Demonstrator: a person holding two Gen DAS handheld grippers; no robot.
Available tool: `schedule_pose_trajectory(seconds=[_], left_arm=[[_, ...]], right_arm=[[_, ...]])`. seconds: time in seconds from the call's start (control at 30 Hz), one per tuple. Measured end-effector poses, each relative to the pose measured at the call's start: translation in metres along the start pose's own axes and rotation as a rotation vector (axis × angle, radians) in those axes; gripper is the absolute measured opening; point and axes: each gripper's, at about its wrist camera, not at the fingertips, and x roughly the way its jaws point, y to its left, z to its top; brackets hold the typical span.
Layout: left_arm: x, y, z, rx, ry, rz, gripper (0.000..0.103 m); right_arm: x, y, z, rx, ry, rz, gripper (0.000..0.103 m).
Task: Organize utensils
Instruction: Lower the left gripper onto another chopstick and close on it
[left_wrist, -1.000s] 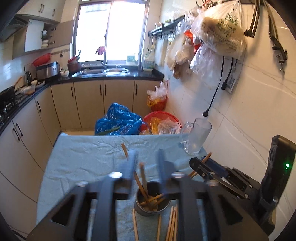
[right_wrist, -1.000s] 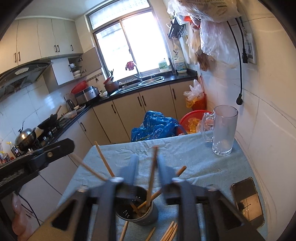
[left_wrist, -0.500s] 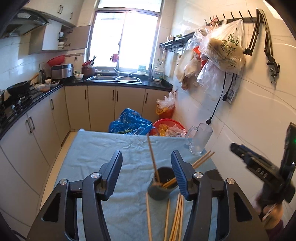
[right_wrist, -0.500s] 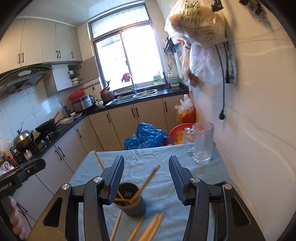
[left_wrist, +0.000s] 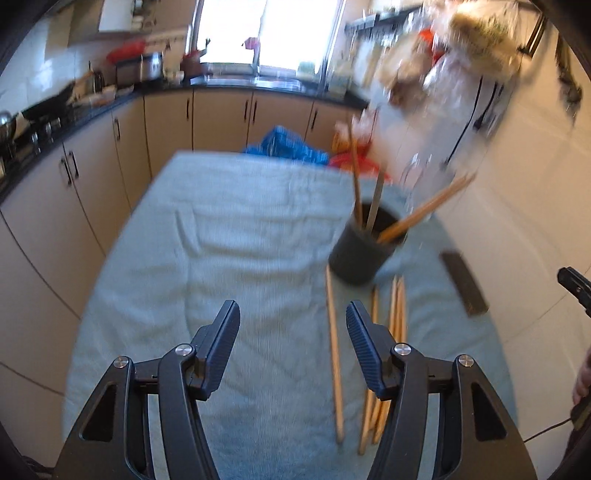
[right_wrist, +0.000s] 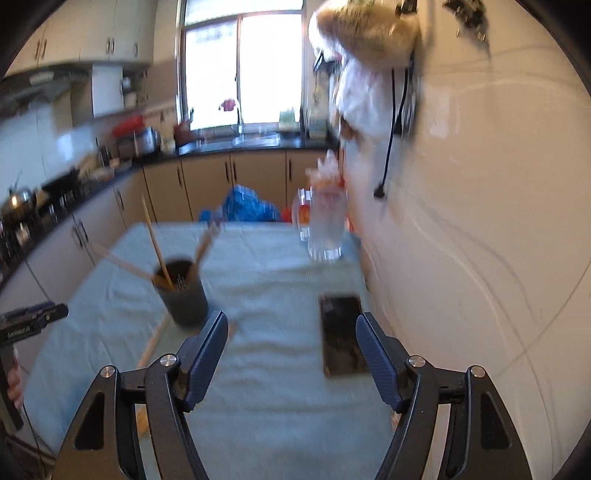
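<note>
The chopsticks are long, thin, light-brown wooden sticks; both views are motion-blurred, so finer detail cannot be made out. Several stand leaning at different angles in a dark grey cylindrical holder on the table's pale blue cloth, at about 1 o'clock from the left tool and 10 o'clock from the right tool. More loose chopsticks lie flat on the cloth just below the holder, at its 6 o'clock, roughly parallel. Both tools are spread wide and hold nothing. A clear glass mug stands at 12 o'clock in the right view, apparently empty, and a dark phone lies flat beside the right tool.
</note>
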Motion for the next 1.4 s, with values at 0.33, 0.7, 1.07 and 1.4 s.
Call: schedule_pose_trajectory(seconds=[0.33,0.7,1.07,1.4], left_arm=[[0.09,-0.038,-0.042,0.116,0.203,0.015,0.051],[0.13,-0.047,-0.036,0.157,0.244,0.044,0.031],[0.134,-0.047,-0.03,0.15,0.251,0.072,0.021],[0.113,-0.018,-0.043,0.064,0.289,0.021,0.007]], right_arm=[[0.107,0.053,-0.084,-0.027,0.331,0.221,0.05],[0.161,0.097,-0.097,0.002,0.387,0.276,0.038],[0.171,0.125,-0.088,-0.028,0.394,0.178,0.019],[0.149,0.101,-0.107,0.001,0.405,0.155,0.009]])
